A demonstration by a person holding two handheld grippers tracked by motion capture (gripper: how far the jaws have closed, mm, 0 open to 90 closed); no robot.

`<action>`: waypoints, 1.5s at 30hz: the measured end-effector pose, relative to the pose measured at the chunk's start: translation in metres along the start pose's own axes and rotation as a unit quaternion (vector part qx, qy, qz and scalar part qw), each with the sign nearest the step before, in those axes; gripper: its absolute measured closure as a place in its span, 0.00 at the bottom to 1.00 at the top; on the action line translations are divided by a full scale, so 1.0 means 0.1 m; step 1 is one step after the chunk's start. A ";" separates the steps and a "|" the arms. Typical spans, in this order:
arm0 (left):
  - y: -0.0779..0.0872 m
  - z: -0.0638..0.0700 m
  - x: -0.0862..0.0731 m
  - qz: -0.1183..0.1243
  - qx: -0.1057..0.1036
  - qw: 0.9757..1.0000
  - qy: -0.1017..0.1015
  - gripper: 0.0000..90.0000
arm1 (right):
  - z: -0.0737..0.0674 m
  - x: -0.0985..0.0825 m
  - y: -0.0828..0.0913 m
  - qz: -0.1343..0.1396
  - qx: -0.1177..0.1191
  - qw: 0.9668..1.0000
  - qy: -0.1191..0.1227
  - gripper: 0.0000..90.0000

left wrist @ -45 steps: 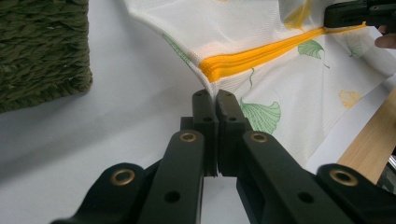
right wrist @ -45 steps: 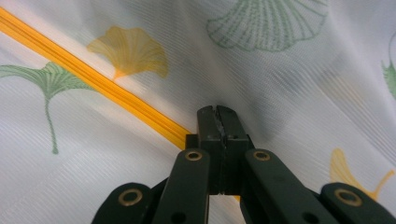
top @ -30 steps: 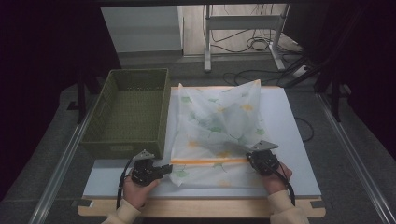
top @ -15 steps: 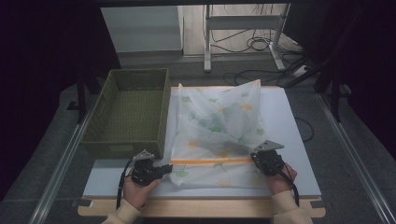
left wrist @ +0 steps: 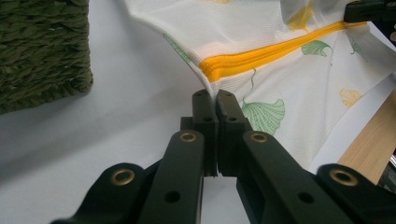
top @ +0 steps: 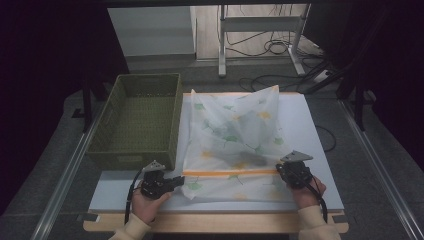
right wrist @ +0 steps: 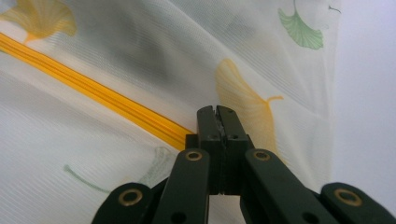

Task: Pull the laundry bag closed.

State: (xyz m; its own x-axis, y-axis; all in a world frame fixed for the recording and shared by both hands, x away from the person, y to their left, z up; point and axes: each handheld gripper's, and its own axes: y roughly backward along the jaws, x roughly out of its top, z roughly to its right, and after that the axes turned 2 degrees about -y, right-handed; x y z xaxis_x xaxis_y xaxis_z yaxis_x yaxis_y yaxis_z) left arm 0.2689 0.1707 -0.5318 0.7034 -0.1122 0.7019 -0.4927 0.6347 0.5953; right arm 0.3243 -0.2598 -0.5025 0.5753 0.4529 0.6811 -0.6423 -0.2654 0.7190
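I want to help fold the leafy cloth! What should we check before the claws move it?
1. Left claw pinching the cloth edge by the orange stripe: ok, jaws closed on fabric.
2. Right claw gripping the cloth: ok, jaws closed at the stripe.
3. Stripe pulled straight between the two claws: ok in the high view.
4. Far end of the cloth lying flat: not ok, it is bunched and peaked.
5. Green basket apart from the cloth: cannot tell, they look very close.

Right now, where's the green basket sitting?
In the high view, the green basket sits on the table's left side, beside the leaf-print cloth's left edge and beyond the left gripper.
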 end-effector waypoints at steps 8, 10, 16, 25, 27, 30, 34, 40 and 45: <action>0.00 0.00 0.00 0.002 0.001 1.000 0.000 0.98 | 0.08 -0.04 0.03 -0.003 -0.004 1.000 -0.006 0.99; 0.00 0.00 0.00 0.002 0.001 1.000 0.000 0.98 | 0.10 -0.06 0.04 -0.003 -0.006 1.000 -0.009 0.99; 0.01 0.01 0.00 0.005 0.002 1.000 -0.003 0.98 | 0.17 -0.10 0.07 -0.004 -0.011 1.000 -0.017 0.99; 0.01 0.01 0.00 0.004 0.001 1.000 -0.002 0.98 | 0.26 -0.16 0.11 -0.007 -0.014 0.999 -0.029 0.99; 0.01 0.00 0.00 0.004 0.001 1.000 -0.001 0.98 | 0.28 -0.17 0.12 -0.008 -0.018 0.999 -0.031 0.99; 0.02 0.00 0.00 0.005 0.000 1.000 0.000 0.99 | 0.34 -0.21 0.13 -0.011 -0.024 0.999 -0.036 0.99; 0.01 0.01 0.00 0.004 0.000 1.000 -0.001 0.98 | 0.37 -0.24 0.14 -0.008 -0.018 0.999 -0.045 0.99; 0.00 0.02 0.00 0.000 0.006 1.000 -0.007 0.98 | 0.35 -0.25 0.10 -0.014 -0.016 0.999 -0.040 0.99; -0.01 0.02 0.01 0.000 0.008 1.000 -0.012 0.98 | 0.38 -0.25 0.09 -0.013 -0.006 0.999 -0.047 0.98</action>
State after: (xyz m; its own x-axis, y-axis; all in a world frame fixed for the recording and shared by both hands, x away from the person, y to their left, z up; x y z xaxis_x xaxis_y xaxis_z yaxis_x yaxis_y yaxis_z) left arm 0.2691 0.1685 -0.5309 0.6911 -0.1317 0.7106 -0.5001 0.6227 0.6017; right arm 0.3235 -0.3058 -0.5078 0.6367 0.3771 0.6726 -0.6324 -0.2438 0.7353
